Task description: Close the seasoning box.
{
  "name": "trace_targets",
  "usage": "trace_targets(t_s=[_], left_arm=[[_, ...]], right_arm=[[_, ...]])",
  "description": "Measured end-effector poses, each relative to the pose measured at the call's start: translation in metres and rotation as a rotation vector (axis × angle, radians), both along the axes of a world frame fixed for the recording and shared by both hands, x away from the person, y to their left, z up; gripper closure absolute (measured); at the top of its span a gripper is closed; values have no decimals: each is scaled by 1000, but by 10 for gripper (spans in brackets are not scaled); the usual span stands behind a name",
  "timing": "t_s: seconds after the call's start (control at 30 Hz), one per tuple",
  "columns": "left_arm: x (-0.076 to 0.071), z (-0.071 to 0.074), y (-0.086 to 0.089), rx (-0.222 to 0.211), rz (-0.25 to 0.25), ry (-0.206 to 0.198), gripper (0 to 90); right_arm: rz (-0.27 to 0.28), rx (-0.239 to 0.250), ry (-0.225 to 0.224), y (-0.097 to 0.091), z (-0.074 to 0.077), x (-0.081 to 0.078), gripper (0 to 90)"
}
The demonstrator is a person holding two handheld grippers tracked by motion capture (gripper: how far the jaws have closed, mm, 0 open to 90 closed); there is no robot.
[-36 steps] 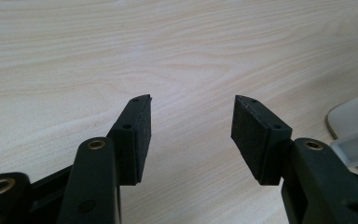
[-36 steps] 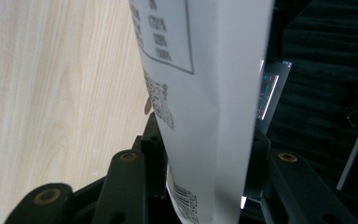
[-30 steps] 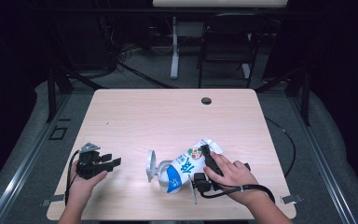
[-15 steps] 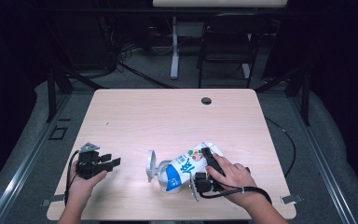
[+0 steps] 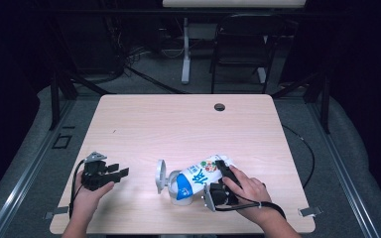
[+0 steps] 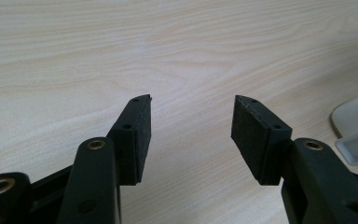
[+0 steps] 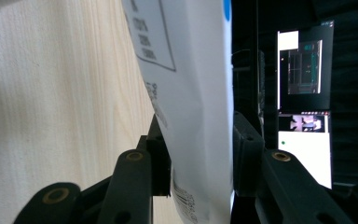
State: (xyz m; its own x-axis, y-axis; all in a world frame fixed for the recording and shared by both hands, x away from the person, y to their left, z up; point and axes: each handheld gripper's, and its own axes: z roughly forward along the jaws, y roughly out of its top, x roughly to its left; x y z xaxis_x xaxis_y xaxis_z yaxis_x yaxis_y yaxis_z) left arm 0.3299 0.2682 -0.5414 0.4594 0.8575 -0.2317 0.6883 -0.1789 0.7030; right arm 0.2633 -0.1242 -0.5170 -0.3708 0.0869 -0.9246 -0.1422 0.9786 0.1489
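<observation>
- High view: right tool clamps a carton lying on its side at about 6 o'clock on the tabletop, likely to steady it; its jaws have just been closing on the carton.
- Left tool, jaws apart and empty, rests at 8 o'clock, seemingly waiting.
- Carton: white and blue with printed pictures, its wall dented between the pads; a clear cup touches its 9 o'clock end.
</observation>
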Motion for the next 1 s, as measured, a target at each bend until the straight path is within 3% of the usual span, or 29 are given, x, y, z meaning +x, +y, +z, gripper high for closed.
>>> trace_targets(t_s=[0.07,0.13,0.17,0.2,0.33,0.63,1.0], left_arm=[[0,0,0,0,1,-1,481],[0,0,0,1,0,0,481],[0,0,0,1,1,0,481],[0,0,0,-1,-1,-2,481],[0,0,-1,-2,-1,-3,481],[0,0,0,3,0,-3,481],[0,-1,0,1,1,0,481]], right_arm=[[-11,-6,4,0,1,-1,665],[-10,39,20,-1,-2,-1,667],[-20,32,25,-1,-1,-1,668],[-15,74,42,-2,-3,-1,671],[-23,97,64,-2,-4,-3,685],[-21,90,78,-1,-7,-3,748],[-16,29,76,0,-9,-4,879]])
